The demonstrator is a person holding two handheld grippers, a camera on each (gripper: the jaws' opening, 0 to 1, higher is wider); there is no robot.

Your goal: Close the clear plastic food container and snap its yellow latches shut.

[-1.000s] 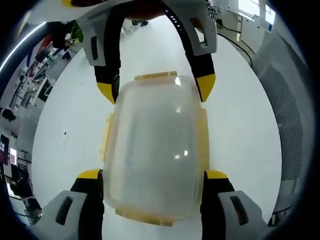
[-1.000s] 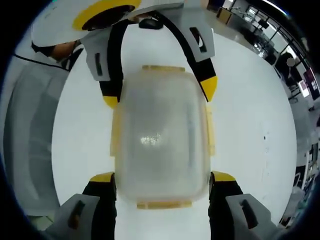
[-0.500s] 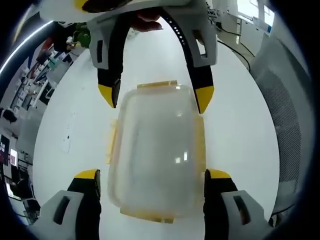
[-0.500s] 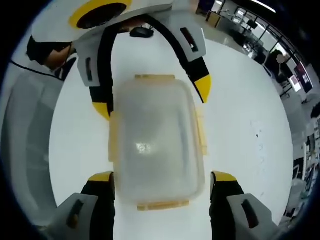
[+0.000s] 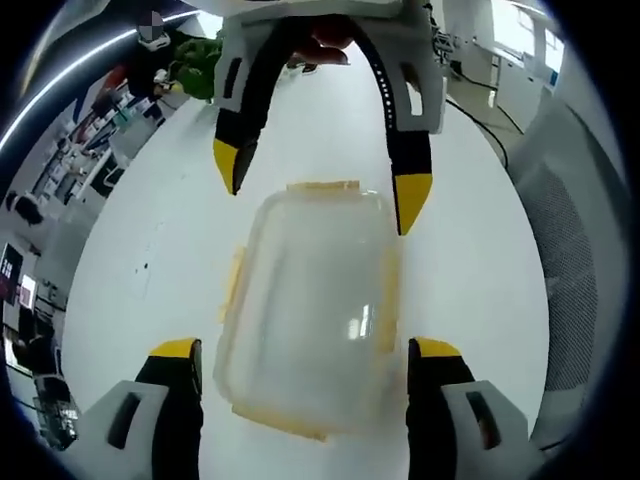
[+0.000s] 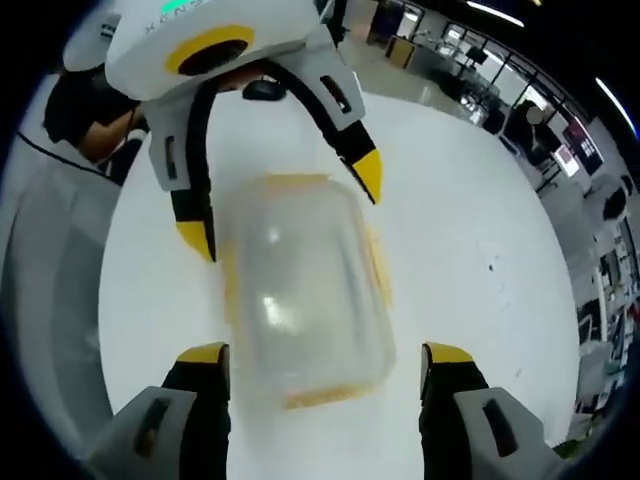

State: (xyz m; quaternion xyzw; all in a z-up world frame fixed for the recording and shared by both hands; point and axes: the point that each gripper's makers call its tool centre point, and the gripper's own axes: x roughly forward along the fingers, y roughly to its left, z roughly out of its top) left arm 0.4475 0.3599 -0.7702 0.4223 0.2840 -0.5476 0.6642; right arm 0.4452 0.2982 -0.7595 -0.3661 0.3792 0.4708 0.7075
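**Both grippers lifted off the closed container**

One container (image 5: 305, 310) lies on the white tabletop (image 5: 470, 260), between the two grippers, with its lid on. A second ago the jaws of both grippers stood at its two ends, close to its sides. Now both have drawn back and up, and no jaw touches it.

In the left gripper view, the left gripper (image 5: 300, 352) has its jaws wide and holds nothing; the container lies between them but lower. The right gripper (image 5: 322, 185) comes in from the top of this view, also with wide, empty jaws, above the far end.

I count four yellow latches: one at the far end (image 5: 322, 187), one at the near end (image 5: 280, 425), and one on each long side (image 5: 233, 290). They seem to lie flat against the container, so I judge that the snapping is done or almost done. The right gripper view is blurred, so I cannot confirm each latch there.
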